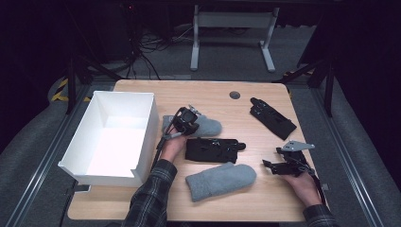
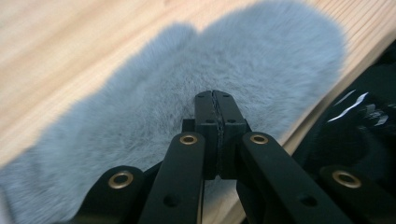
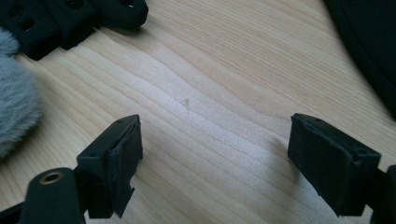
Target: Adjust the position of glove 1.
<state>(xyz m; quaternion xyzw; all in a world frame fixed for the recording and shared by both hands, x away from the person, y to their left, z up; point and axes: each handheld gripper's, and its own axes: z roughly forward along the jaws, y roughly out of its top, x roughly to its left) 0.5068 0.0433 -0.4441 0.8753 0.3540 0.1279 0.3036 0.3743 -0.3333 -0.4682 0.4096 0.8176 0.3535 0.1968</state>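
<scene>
Grey mitten (image 2: 196,93) under closed left tool (image 2: 215,95)

L claw (image 2: 215,100) has jaws pressed together, pointing down. R claw (image 3: 215,154) sits low w/ jaws spread wide apart.

Left side: taken up by the white box (image 1: 113,137), whose tall wall stands just beside the left hand-held gripper (image 1: 185,121).
Centre: crowded; the far grey mitten (image 1: 208,126), the black glove (image 1: 213,150) and the near grey mitten (image 1: 221,180) lie close together with narrow gaps.
Right front: bare bench (image 1: 265,198) is seen around the right hand-held gripper (image 1: 283,159), and bare wood between its spread jaws.
Far right: a second black glove (image 1: 273,117) lies there.
Far edge: bare wood is left behind the gloves.
</scene>
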